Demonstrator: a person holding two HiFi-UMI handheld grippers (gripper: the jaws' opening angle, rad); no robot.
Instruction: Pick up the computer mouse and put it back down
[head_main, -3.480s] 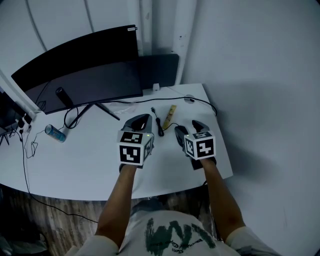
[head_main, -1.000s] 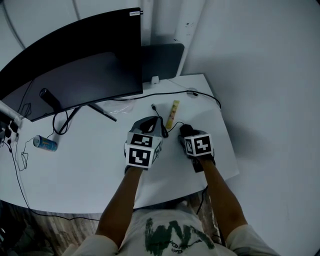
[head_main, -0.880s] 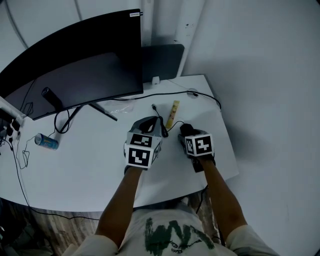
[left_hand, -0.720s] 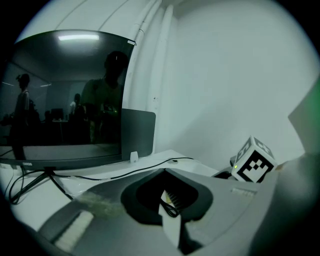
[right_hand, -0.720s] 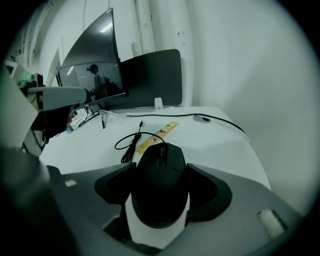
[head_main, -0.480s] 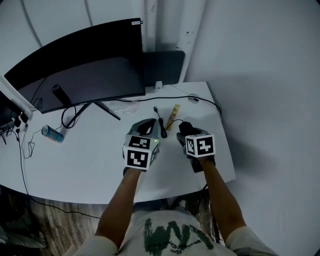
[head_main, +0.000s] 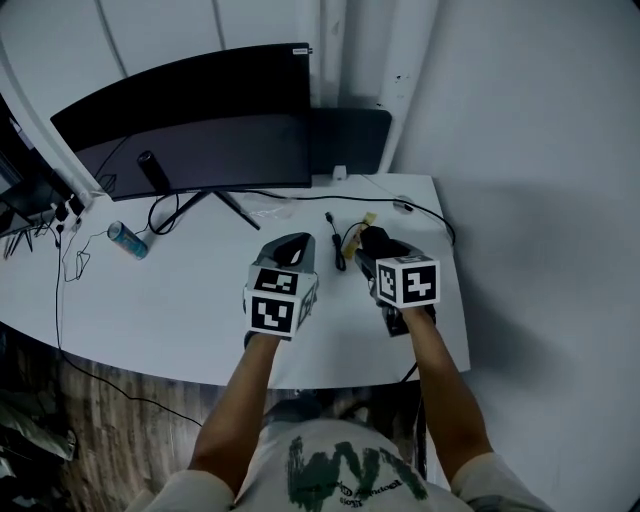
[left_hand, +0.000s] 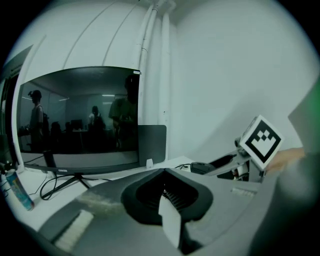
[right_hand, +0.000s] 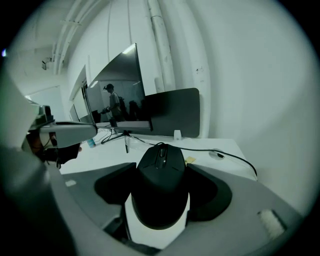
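The white desk (head_main: 150, 300) carries the curved monitor (head_main: 190, 125) at its rear. The left gripper (head_main: 295, 243) is positioned in front of the monitor's right half, jaws clenched together with nothing between them. The right gripper (head_main: 375, 248), beyond the monitor's right edge, grasps the black computer mouse (right_hand: 161, 175) by its sides, raised off the desk.

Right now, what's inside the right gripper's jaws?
The black computer mouse, pinched between the right gripper jaws. Its underside and whatever lies beneath it are covered.
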